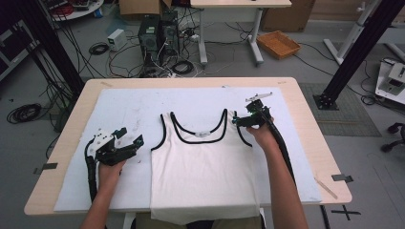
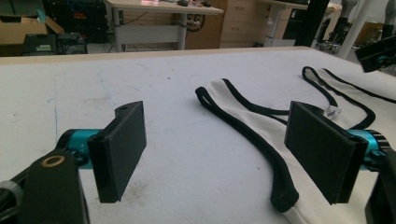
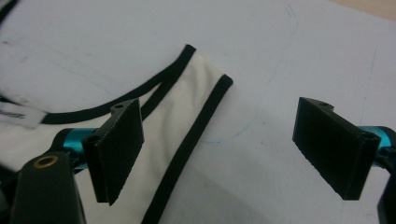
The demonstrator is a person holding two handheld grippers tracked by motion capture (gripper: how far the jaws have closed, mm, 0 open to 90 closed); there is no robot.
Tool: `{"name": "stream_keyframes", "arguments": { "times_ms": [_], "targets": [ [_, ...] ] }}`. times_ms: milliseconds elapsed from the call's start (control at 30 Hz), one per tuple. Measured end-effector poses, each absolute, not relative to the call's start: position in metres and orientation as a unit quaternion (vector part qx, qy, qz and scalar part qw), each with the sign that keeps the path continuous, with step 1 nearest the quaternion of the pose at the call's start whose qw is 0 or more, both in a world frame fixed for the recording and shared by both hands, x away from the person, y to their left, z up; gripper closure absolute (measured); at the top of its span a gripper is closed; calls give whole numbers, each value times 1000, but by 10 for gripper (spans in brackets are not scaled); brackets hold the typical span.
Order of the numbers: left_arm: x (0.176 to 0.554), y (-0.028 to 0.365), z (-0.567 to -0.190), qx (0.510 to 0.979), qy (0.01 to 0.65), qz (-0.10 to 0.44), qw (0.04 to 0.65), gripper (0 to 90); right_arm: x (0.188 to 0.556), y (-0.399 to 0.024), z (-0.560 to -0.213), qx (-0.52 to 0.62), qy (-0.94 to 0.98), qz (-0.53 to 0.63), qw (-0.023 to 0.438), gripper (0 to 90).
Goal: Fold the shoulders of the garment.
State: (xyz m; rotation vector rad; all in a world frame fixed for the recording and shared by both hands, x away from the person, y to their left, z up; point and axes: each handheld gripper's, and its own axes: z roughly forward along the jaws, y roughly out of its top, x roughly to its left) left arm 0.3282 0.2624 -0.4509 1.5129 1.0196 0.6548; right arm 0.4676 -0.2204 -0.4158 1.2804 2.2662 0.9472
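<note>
from above, the white tank top (image 1: 203,162) lies flat on the pale mat (image 1: 124,107), straps pointing away from me and its hem hanging over the near edge of the table (image 1: 305,102). my left gripper (image 1: 125,141) sits on the mat just beside the top's left armhole, jaws spread and holding nothing; my right gripper (image 1: 239,120) is over the top's right shoulder strap, though from this height i can't be sure whether it touches the cloth. along my left gripper (image 2: 215,154) the two black jaws stand wide apart, bare mat between them, and the black-trimmed edge of the tank top (image 2: 261,121) curves just inside the right-hand jaw. along my right gripper (image 3: 219,149) the jaws are likewise released and empty: the left-hand jaw hovers over the strap of the tank top (image 3: 182,107), the strap's black-edged end lies between the jaws, and the right-hand jaw stands over plain mat (image 3: 261,56) beside the top.
</note>
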Motion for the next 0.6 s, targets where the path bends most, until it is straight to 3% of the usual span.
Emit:
{"name": "stream_keyframes", "arguments": {
  "times_ms": [33,267,367,533,600],
  "targets": [
    [328,262,-451,643,434,278,566,209,474,-220,-423,466,800,333,179,263],
    [328,263,-451,643,433,277,567,209,484,-209,-443,458,814,317,167,376],
    [328,263,-451,642,435,276,568,209,484,-206,-444,449,814,326,174,510],
    [329,264,-451,638,441,274,569,211,479,-199,-441,413,834,330,160,861],
    [329,264,-451,637,441,273,570,211,477,-199,-439,408,835,329,168,874]
  ]
}}
